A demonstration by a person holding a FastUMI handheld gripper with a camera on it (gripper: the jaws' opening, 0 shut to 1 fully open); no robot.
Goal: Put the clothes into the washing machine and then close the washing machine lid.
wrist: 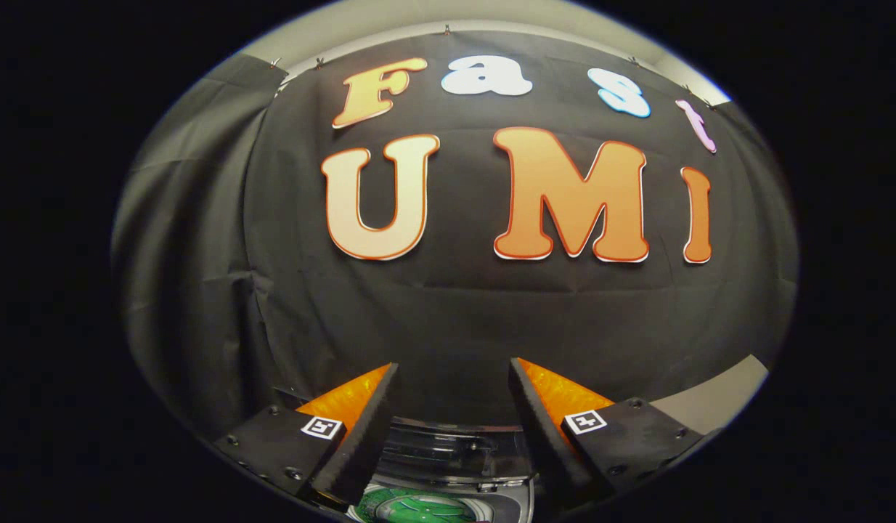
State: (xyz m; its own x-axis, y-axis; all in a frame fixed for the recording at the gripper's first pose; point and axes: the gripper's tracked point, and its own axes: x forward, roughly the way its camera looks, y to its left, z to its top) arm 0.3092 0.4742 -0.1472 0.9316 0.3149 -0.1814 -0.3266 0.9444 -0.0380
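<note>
My gripper [454,369] is open, its two orange-and-black fingers [361,414] spread wide with nothing between them. It is held high and faces the booth's black cloth wall. Low between the fingers I see the top of the washing machine [455,454], with its dark raised lid at the back. Below the lid, part of the round drum opening shows, and a piece of green fabric [419,506] lies inside it. The remainder of the machine is hidden beneath the fingers.
The black cloth wall [455,319] stands close behind the machine. A strip of pale tabletop [717,399] shows to the right of the right finger.
</note>
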